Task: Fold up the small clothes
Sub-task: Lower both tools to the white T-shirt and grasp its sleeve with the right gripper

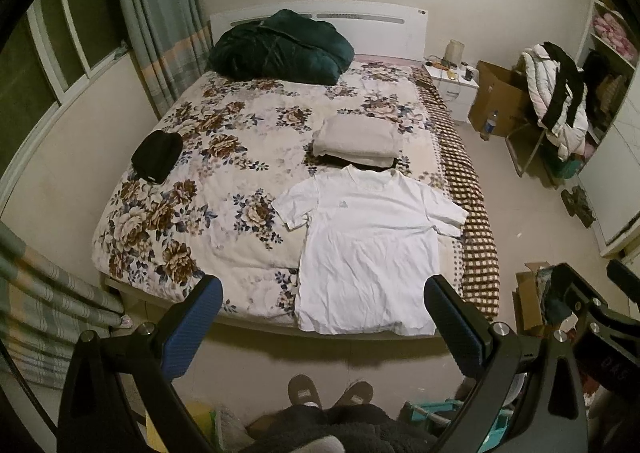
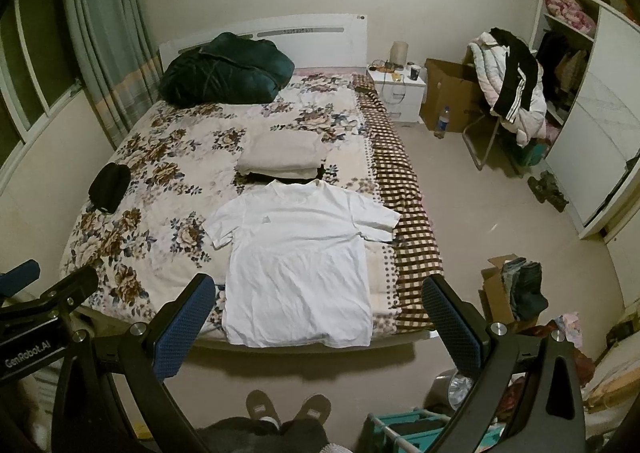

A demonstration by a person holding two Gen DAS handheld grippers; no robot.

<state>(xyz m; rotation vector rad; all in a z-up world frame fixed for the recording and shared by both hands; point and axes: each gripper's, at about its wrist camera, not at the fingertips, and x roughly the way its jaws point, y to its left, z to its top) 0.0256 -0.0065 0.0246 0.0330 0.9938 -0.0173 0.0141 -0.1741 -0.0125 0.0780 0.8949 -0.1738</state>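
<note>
While the white T-shirt lay spread face-up on the near right part of the floral bedspread, with its hem at the foot edge of the bed and its collar just below a stack of folded beige cloth, no contact with it had been made by either tool. The left gripper was held above the floor short of the bed, its blue-padded jaws spread wide and nothing between them; the right gripper was held likewise, wide apart and empty. The shirt was judged to be light, thin and limp, so that it would be expected to sag and crease wherever it was lifted and to drag slightly on the quilted cover. Faint wrinkles were seen across its lower half. A hold was thought best taken at a sleeve and at the hem corner on the same side, so that one edge could be carried over as a straight line. A small black garment was seen well apart, near the left edge of the bed.
</note>
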